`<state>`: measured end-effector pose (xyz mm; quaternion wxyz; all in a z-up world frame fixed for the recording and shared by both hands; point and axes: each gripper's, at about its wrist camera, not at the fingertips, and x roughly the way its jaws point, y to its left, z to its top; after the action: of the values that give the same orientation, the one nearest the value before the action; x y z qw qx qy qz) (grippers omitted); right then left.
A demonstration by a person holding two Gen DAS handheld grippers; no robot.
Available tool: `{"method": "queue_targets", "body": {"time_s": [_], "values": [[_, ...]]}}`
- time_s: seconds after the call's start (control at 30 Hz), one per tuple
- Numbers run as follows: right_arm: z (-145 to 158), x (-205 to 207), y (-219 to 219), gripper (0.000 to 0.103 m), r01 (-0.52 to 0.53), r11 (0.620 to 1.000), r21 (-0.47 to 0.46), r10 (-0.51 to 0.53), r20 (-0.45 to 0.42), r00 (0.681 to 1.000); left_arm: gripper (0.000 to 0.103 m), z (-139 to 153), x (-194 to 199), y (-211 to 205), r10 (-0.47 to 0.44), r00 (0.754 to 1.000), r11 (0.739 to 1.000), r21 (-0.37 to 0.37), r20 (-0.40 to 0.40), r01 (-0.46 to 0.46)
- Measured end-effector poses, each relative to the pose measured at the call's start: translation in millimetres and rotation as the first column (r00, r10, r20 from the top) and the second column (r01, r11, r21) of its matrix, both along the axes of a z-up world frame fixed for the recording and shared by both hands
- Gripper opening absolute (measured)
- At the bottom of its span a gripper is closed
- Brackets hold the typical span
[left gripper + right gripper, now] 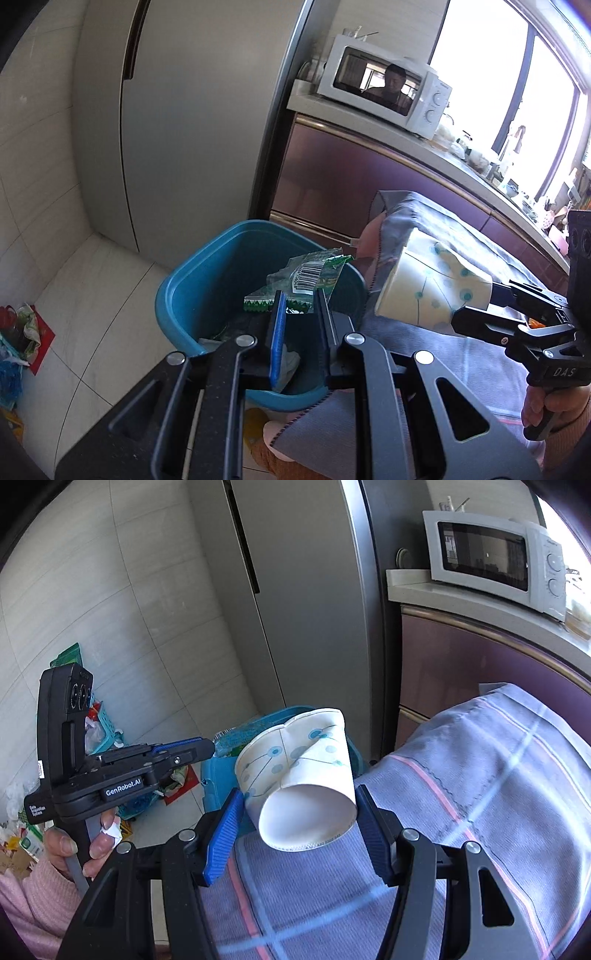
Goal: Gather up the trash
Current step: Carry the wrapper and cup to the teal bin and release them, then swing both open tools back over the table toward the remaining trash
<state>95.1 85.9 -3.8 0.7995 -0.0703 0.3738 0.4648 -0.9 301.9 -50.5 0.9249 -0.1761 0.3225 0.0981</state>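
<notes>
Above bin (207, 291) rim: wrapper (306, 277), cup (299, 779).

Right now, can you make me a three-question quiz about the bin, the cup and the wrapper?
1. Where is the wrapper?
A. over the bin
B. on the microwave
C. on the floor

2. What colour is the bin?
A. red
B. blue
C. yellow

3. How is the paper cup?
A. standing on the cloth
B. lying in the bin
C. squeezed in a gripper

Answers:
1 A, the left gripper holds it above the bin's opening.
2 B, its rim and walls are blue.
3 C, the right gripper clamps it, and its mouth is dented.
</notes>
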Motion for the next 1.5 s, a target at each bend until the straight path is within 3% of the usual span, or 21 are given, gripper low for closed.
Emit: {"method": "queue_targets", "body": {"time_s": [0.47,0.73,0.87,1.13,1.33,1.5], "values": [[-30,28,54,0.059,-0.011,0.997,-0.08,0.004,-0.077,0.997,0.012,-37,40,20,0.051,0.996,0.997,-0.048,-0.078,-0.055],[-37,39,58,0.06,0.021,0.998,-0.062,-0.029,-0.13,0.991,0.012,-44,42,18,0.062,0.995,0.996,-0.063,-0.079,-0.067],[-36,38,49,0.06,0.026,0.999,-0.047,-0.032,-0.126,0.992,0.014,-43,39,16,0.065,0.995,0.996,-0.061,-0.077,-0.07],[-29,27,20,0.06,0.036,0.999,-0.014,-0.038,-0.125,0.991,0.029,-34,33,-3,0.021,0.999,0.999,-0.045,-0.049,-0.023],[-14,8,-24,0.062,0.068,0.997,0.035,-0.064,-0.089,0.994,0.04,-12,31,-39,-0.073,0.997,0.997,-0.015,0.014,0.073],[-1,-8,-75,0.062,0.144,0.987,0.066,-0.142,-0.041,0.989,0.044,6,31,-82,-0.2,0.977,0.98,0.018,0.072,0.2]]}}
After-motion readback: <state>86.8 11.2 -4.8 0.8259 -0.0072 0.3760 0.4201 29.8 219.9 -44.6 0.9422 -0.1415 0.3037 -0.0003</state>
